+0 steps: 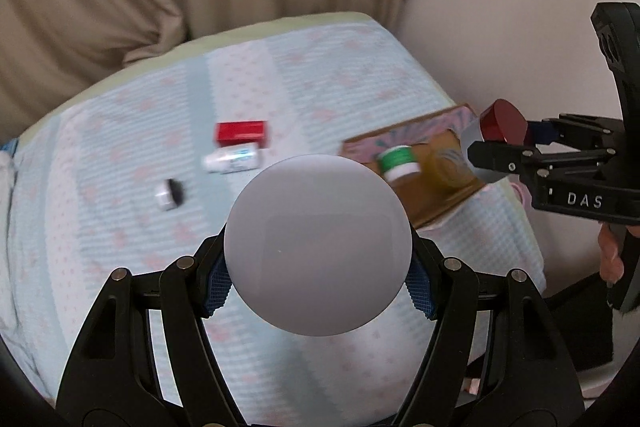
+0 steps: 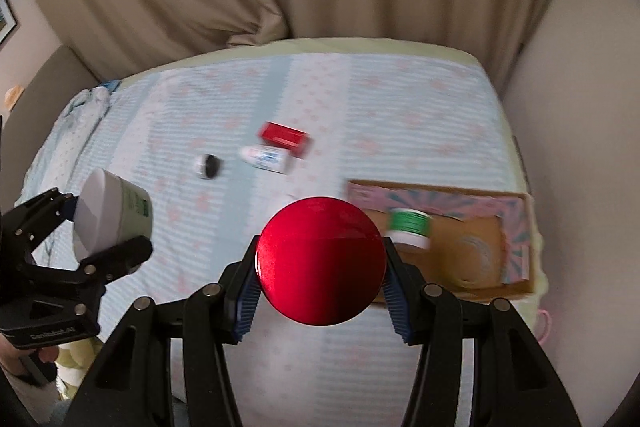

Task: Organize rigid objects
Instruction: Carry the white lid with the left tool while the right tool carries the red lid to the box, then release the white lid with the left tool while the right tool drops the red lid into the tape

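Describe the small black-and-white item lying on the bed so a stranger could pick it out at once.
On the pale blue patterned bedspread, find the red box with the white bottle beside it. Further left lies the small jar, alone. It is the smallest item, white at one end and black at the other.

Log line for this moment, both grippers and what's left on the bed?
left gripper: shut on white jar | right gripper: shut on red-lidded jar | bed: red box, white bottle, small dark jar
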Tool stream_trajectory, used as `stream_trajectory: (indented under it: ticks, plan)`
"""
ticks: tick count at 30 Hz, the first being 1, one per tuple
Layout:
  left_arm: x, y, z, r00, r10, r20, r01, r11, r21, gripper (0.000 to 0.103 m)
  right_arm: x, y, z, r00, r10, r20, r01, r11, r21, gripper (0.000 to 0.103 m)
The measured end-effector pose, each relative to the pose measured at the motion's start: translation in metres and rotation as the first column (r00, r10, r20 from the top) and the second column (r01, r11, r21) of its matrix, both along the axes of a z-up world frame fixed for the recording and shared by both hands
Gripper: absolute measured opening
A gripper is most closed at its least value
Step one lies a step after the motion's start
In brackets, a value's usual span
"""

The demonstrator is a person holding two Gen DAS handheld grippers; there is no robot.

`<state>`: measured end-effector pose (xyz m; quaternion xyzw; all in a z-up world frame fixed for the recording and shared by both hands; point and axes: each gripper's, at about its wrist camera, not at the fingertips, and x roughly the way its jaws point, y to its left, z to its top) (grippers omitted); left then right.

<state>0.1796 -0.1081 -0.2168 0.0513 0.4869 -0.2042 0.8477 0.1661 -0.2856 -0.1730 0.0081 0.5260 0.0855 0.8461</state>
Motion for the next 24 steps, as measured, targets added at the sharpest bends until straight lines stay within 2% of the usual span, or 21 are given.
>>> stream_trajectory:
  ticks: [7,13,20,24]
  plan:
    - [0.019,-0.092,-0.033,0.998,-0.011,-0.063,0.011,1.000,0.006,0.068,0.010,-0.097,-0.023,0.999,-0.038,-0.035,0.037,0.999,-0.032,0.050]
    - [0.043,-0.149,-0.073,0.991,-0.018,-0.131,0.023,0.999,0.036,0.068,0.035,-0.159,-0.064,0.994,-0.064,-0.085,0.062,0.997,-0.035,0.050]
    - [0.069,-0.203,-0.134,0.971,-0.046,-0.234,0.070,0.993,0.092,0.068,0.064,-0.198,-0.122,0.981,-0.104,-0.164,0.104,0.995,-0.006,0.050]
    - [0.081,-0.214,-0.175,0.953,-0.042,-0.299,0.083,0.989,0.126,0.068,0.074,-0.204,-0.151,0.975,-0.090,-0.203,0.093,0.996,0.005,0.050]
